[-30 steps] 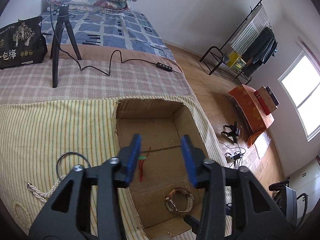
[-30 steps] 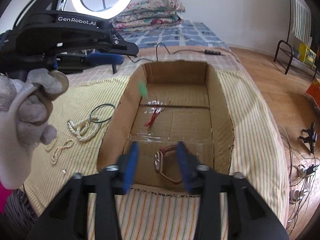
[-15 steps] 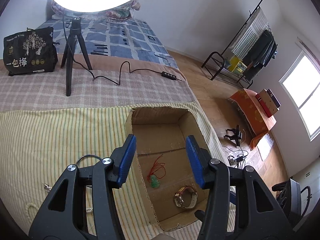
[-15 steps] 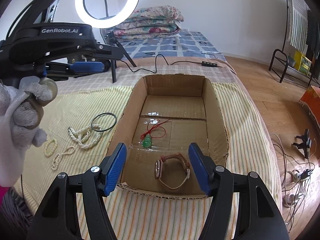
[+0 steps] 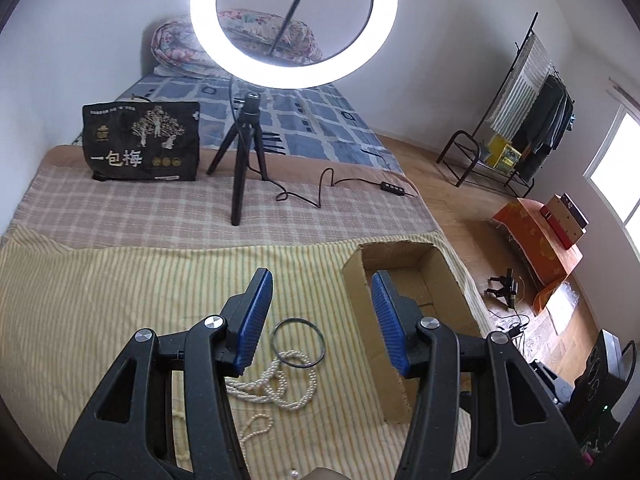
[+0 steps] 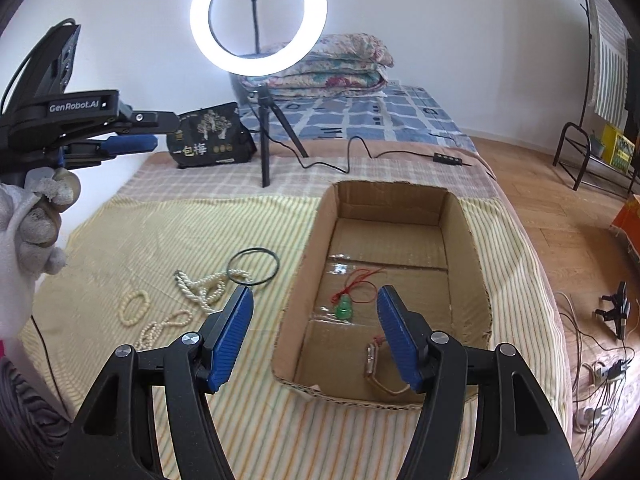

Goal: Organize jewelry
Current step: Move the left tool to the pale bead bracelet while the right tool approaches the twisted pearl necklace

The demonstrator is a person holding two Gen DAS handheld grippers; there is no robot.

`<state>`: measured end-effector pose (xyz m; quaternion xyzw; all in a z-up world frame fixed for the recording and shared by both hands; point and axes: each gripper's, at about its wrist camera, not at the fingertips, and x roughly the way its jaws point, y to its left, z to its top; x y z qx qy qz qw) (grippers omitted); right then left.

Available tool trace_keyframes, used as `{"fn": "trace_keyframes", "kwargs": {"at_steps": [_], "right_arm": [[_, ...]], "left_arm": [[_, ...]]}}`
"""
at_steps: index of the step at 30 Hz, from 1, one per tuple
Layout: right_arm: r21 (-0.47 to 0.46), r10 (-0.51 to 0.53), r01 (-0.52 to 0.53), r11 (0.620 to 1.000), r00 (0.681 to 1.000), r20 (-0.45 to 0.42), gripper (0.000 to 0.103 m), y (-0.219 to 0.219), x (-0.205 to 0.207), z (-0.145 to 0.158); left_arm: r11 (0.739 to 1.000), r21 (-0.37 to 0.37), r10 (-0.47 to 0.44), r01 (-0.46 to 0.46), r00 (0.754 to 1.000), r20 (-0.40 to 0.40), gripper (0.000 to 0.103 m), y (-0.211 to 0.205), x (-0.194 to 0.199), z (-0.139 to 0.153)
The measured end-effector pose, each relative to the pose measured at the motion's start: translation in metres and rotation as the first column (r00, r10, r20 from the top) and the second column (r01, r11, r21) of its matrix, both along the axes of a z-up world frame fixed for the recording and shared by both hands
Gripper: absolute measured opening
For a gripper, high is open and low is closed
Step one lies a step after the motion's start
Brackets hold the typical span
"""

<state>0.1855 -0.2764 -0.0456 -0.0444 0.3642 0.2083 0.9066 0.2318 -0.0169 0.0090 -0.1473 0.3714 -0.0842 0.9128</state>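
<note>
An open cardboard box point(image 6: 316, 248) stands on the striped yellow cloth; inside lie a green pendant on a red cord point(image 6: 343, 307) and a watch point(image 6: 374, 362). The box also shows in the left wrist view point(image 5: 362, 300). Left of it on the cloth lie a black ring point(image 6: 253, 267), a pearl necklace point(image 6: 202, 289) and two bead bracelets point(image 6: 135, 307). My left gripper point(image 5: 320, 314) is open and empty above the black ring point(image 5: 297, 343) and pearls point(image 5: 280, 384). My right gripper point(image 6: 314, 334) is open and empty above the box's near left corner.
A ring light on a tripod point(image 6: 262, 136) and a black printed bag point(image 6: 210, 136) stand behind the cloth, with a cable and switch point(image 6: 450, 158). The bed edge drops to a wooden floor point(image 6: 560, 216) at right. A clothes rack point(image 5: 516, 120) stands far right.
My left gripper has risen and swung left from over the box to over the ring and pearls. The green pendant dropped into the box. My right gripper pulled back and opened wider.
</note>
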Motion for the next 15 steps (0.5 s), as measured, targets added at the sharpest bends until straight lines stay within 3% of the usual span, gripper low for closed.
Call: {"fn": "trace_keyframes", "kwargs": {"at_steps": [9, 15], "right_arm": [[0.008, 0.085, -0.085, 0.996, 0.996, 0.009, 0.064, 0.031, -0.014, 0.001], [0.000, 0.138, -0.138, 0.990, 0.990, -0.007, 0.064, 0.058, -0.018, -0.005]], "left_arm": [[0.998, 0.039, 0.048, -0.048, 0.999, -0.010, 0.052, 0.059, -0.039, -0.006], [0.997, 0.070, 0.036, -0.033, 0.999, -0.039, 0.052, 0.082, -0.063, -0.018]]}}
